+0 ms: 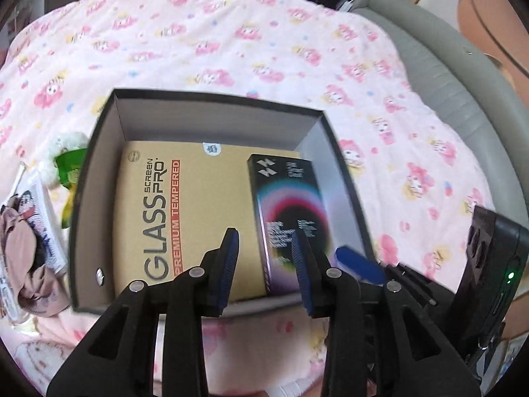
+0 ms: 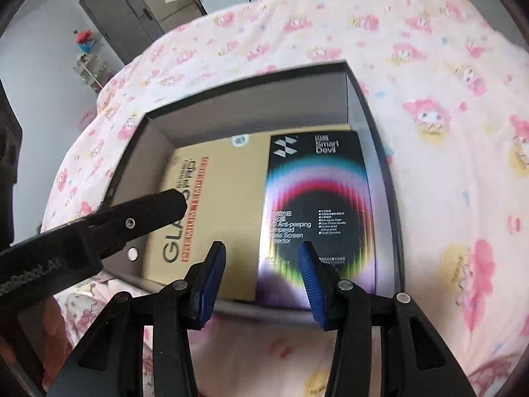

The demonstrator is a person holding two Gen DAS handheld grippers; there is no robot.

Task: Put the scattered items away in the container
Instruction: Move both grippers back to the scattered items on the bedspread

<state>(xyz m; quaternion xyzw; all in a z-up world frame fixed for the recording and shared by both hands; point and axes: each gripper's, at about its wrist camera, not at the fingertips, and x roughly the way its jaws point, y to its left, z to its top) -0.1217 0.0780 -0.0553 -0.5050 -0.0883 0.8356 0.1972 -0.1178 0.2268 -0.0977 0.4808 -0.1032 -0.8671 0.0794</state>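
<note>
open black cardboard box (image 1: 99,152) at centre on the pink printed bedsheet (image 1: 231,49); tan glass-protector pack (image 1: 198,205) and black rainbow-printed pack (image 2: 317,198) lie flat inside. left gripper (image 1: 264,248) and right gripper (image 2: 261,258) both spread, empty. i'd next sweep to 9 o'clock for the green-and-white soft toy (image 1: 66,158), keeping clear of the box wall.

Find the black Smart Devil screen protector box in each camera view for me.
Left wrist: the black Smart Devil box lies in the right part of the open container, centre-right of the picture.
Right wrist: it lies centre frame, again on the container's right side.
Shared landmark: the tan Glass Pro box beside it on the left.
</note>
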